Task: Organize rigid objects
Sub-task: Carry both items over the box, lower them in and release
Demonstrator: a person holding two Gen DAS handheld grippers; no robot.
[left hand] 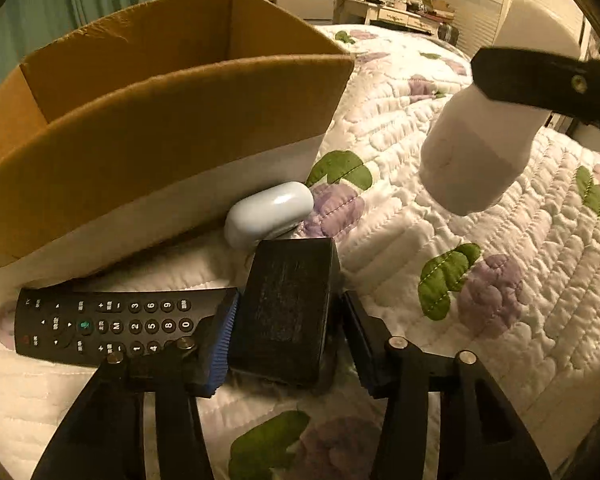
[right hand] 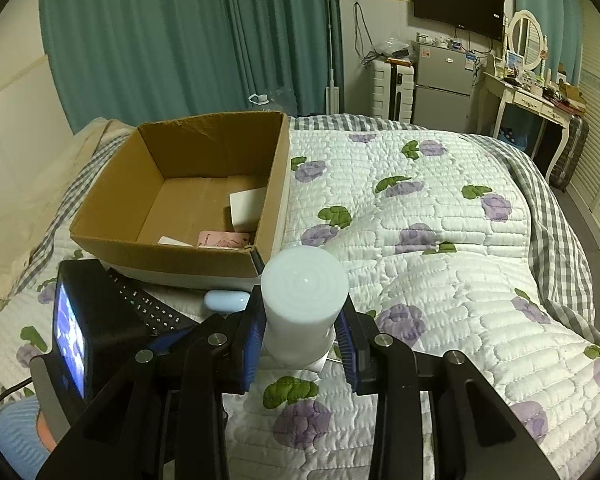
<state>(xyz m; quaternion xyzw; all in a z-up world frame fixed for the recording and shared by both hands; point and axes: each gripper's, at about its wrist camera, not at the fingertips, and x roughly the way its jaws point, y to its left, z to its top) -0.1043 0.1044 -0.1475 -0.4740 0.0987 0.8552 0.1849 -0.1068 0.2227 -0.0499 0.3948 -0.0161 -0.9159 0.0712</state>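
An open cardboard box (left hand: 148, 120) stands on the quilted bed; the right wrist view shows the box (right hand: 188, 200) holding a white card, a pink item and a white scrap. My left gripper (left hand: 288, 340) is open around a black rectangular box (left hand: 288, 312); its left pad touches the box and the right pad stands a little apart. A black remote (left hand: 108, 324) lies to its left and a pale blue oval case (left hand: 268, 212) rests against the cardboard box. My right gripper (right hand: 300, 336) is shut on a white cylindrical bottle (right hand: 304, 300), held above the quilt; the bottle (left hand: 480, 148) also shows in the left wrist view.
The floral quilt (right hand: 440, 260) stretches to the right of the box. Teal curtains, a small fridge (right hand: 444, 84), a wall TV and a white dressing table (right hand: 528, 96) stand beyond the bed. The left gripper's body with a lit screen (right hand: 72, 336) sits at the left.
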